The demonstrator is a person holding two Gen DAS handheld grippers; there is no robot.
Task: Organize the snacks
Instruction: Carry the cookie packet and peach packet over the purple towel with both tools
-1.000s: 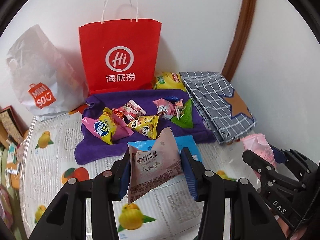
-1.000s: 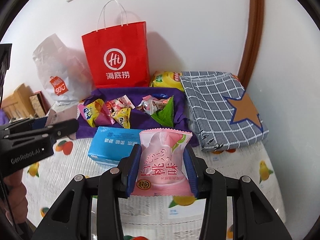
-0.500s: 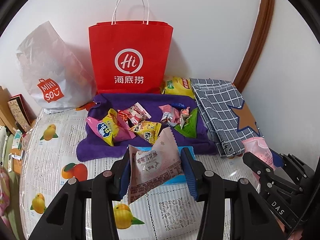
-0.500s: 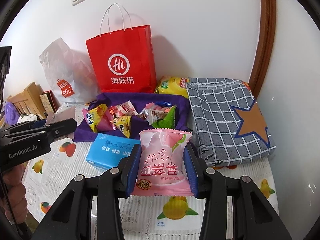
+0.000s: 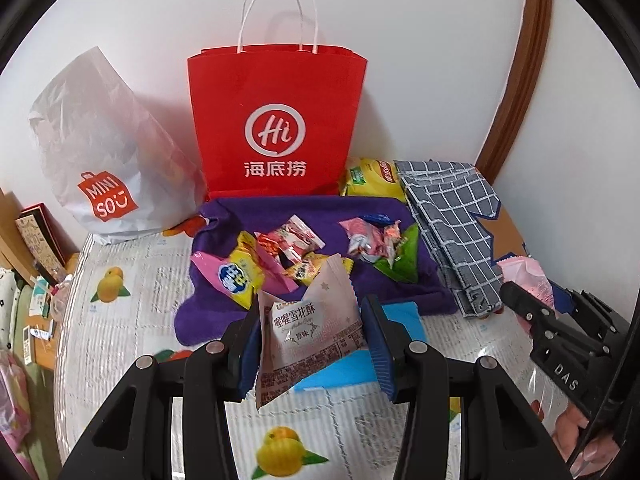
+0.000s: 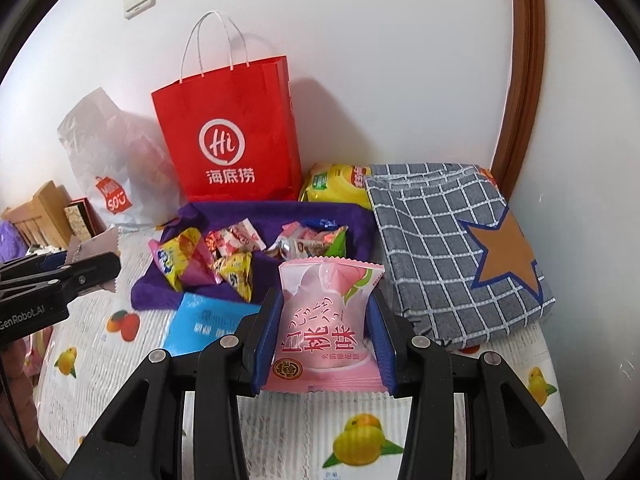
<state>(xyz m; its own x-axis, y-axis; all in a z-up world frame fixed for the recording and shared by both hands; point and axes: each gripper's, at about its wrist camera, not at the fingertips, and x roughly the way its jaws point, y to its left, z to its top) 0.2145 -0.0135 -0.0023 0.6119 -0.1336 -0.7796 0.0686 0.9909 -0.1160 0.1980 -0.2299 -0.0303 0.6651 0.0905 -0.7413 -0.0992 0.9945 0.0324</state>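
the left claw [image 5: 310,344] squeezed a pale snack pack [image 5: 308,336]; the right claw [image 6: 324,340] squeezed a pink peach pack [image 6: 326,320], maybe above the surface [image 6: 400,420].

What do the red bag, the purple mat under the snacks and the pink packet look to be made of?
Red bag: matte paper, judging by crisp folds and twisted white cord handles. Purple mat: soft, fuzzy cloth, probably fleece or towelling; it rumples. Pink packet: glossy plastic film with crimped, zigzag-cut ends, held in the right gripper.
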